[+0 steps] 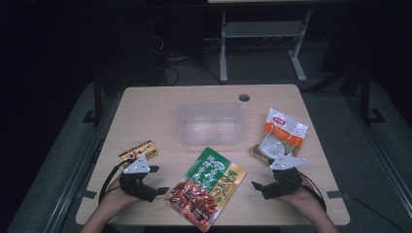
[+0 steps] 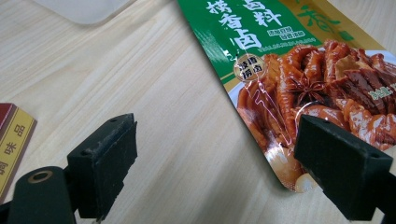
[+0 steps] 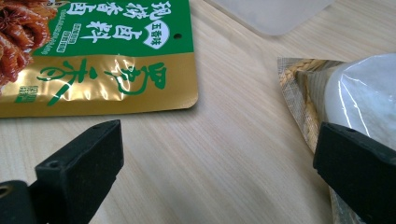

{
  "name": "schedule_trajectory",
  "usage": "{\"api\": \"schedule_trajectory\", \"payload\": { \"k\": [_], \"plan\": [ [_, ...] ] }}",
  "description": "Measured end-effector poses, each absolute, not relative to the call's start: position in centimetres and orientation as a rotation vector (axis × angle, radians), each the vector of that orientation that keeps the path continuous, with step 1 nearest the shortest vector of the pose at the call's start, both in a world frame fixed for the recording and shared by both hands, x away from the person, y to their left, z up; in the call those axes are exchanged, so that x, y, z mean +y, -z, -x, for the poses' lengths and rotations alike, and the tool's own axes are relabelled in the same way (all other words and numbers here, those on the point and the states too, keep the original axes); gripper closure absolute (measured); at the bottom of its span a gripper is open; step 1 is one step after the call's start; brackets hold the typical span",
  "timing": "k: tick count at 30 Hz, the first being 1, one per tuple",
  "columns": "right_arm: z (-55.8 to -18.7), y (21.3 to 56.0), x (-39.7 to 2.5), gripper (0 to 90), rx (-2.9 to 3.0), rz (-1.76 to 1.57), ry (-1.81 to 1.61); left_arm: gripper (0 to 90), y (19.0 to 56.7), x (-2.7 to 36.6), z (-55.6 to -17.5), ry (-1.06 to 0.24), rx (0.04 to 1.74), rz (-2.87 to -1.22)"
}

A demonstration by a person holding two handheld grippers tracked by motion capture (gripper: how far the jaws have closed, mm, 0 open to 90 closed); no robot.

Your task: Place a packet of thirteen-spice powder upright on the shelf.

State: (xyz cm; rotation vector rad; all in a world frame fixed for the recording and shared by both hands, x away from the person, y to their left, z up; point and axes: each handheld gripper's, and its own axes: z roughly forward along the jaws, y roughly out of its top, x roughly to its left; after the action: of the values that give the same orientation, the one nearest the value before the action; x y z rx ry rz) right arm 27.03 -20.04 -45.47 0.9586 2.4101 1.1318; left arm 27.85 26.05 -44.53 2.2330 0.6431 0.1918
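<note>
The wooden table (image 1: 145,107) fills mid-frame, with a clear plastic bin (image 1: 210,124) at its centre. Just below it lies the green spice pouch (image 1: 206,188), flat, glossy, printed with red braised meat. To lift it cleanly, pinch an edge rather than its slick face. The left gripper (image 1: 156,180) and right gripper (image 1: 257,187) flank it, jaws spread, holding nothing.

Black tongs (image 1: 156,180), grey plates, black cables
</note>
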Motion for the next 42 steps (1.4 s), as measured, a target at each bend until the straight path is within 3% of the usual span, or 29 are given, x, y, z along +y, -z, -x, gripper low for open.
{"api": "schedule_trajectory", "payload": {
  "k": [7, 13, 18, 21, 22, 24, 27, 28, 31, 42],
  "plan": [
    [-26.8, 45.4, -20.2, 1.6, 2.402, -0.958, -1.143, 15.0, 44.3, 26.3, -27.9, -0.182, 0.656, -2.22],
    [-27.0, 45.4, -20.2, 1.6, 2.395, -0.949, -1.161, 28.5, 43.8, 26.8, -28.0, -0.159, 0.683, -2.207],
    [-27.1, 45.4, -20.2, 1.6, 2.395, -0.945, -1.174, 34.5, 43.4, 27.3, -28.2, -0.149, 0.711, -2.191],
    [-27.1, 45.3, -20.2, 1.6, 2.395, -0.946, -1.178, 43.0, 43.0, 27.7, -28.3, -0.149, 0.718, -2.191],
    [-27.0, 45.2, -20.2, 1.6, 2.39, -0.944, -1.183, 51.2, 42.9, 27.8, -28.4, -0.148, 0.717, -2.194],
    [-27.0, 45.2, -20.2, 1.6, 2.391, -0.943, -1.183, 53.9, 42.6, 28.2, -28.5, -0.145, 0.734, -2.183],
    [-27.0, 45.2, -20.1, 1.6, 2.396, -0.931, -1.187, 71.7, 42.1, 28.6, -28.6, -0.155, 0.749, -2.189],
    [-27.1, 45.2, -20.1, 1.7, 2.395, -0.925, -1.187, 71.7, 41.9, 28.8, -28.7, -0.17, 0.747, -2.194],
    [-27.1, 45.3, -19.9, 1.7, 2.407, -0.93, -1.179, 89.2, 41.2, 29.5, -29.1, -0.193, 0.755, -2.208],
    [-27.0, 45.2, -19.7, 1.7, 2.408, -0.91, -1.177, 89.8, 40.6, 32.0, -31.5, -0.308, 0.84, -2.207]
  ]
}}
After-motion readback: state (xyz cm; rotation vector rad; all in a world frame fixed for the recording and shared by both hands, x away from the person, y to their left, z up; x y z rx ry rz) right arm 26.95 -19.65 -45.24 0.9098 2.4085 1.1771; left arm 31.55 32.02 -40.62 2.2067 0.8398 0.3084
